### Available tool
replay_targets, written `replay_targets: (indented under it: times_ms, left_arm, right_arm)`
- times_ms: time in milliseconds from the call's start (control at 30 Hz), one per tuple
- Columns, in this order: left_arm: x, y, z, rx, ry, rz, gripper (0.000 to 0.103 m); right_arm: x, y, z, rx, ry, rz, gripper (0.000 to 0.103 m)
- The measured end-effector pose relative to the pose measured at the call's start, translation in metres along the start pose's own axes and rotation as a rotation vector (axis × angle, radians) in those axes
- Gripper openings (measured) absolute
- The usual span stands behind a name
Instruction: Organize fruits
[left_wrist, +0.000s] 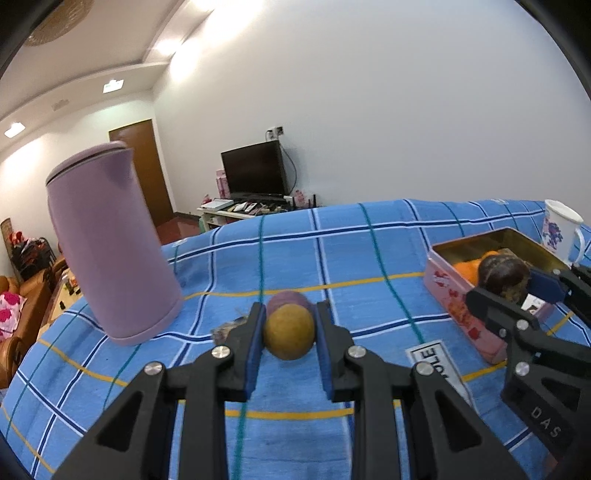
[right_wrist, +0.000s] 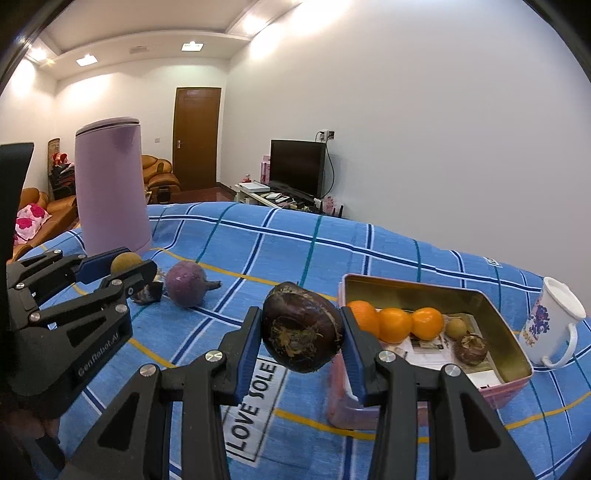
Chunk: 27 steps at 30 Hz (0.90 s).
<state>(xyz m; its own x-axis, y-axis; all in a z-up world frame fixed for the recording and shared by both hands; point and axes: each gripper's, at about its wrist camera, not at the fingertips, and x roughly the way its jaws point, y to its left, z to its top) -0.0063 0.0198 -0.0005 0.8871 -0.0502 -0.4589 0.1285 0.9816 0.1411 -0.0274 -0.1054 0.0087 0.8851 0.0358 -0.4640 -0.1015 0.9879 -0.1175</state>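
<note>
My left gripper (left_wrist: 289, 334) is shut on a small round yellow-brown fruit (left_wrist: 289, 333), held just above the blue checked cloth; the same gripper (right_wrist: 127, 267) and fruit (right_wrist: 125, 263) show at the left of the right wrist view. Behind it lies a purple round fruit (right_wrist: 185, 283) beside a dark scrap (right_wrist: 149, 294). My right gripper (right_wrist: 301, 332) is shut on a dark purple-brown fruit (right_wrist: 302, 326), held near the left end of the pink tin (right_wrist: 513, 345). Three oranges (right_wrist: 395, 325), a small yellow-brown fruit (right_wrist: 456, 328) and a dark fruit (right_wrist: 471, 350) lie inside the tin.
A tall lilac jug (right_wrist: 110, 192) stands at the table's far left. A white flowered mug (right_wrist: 554, 328) stands just right of the tin. A "LOVE SOLE" label (right_wrist: 255, 400) is sewn on the cloth (right_wrist: 388, 254) in front. Sofas, a door and a television lie beyond the table.
</note>
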Motion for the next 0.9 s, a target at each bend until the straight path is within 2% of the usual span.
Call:
replay_targets:
  times_ms: [900]
  left_arm:
    - [0.0,-0.081,0.015,0.061,-0.018,-0.095,0.028]
  right_arm:
    - [-0.007,-0.064,-0.009,0.03,-0.006,-0.105,0.044]
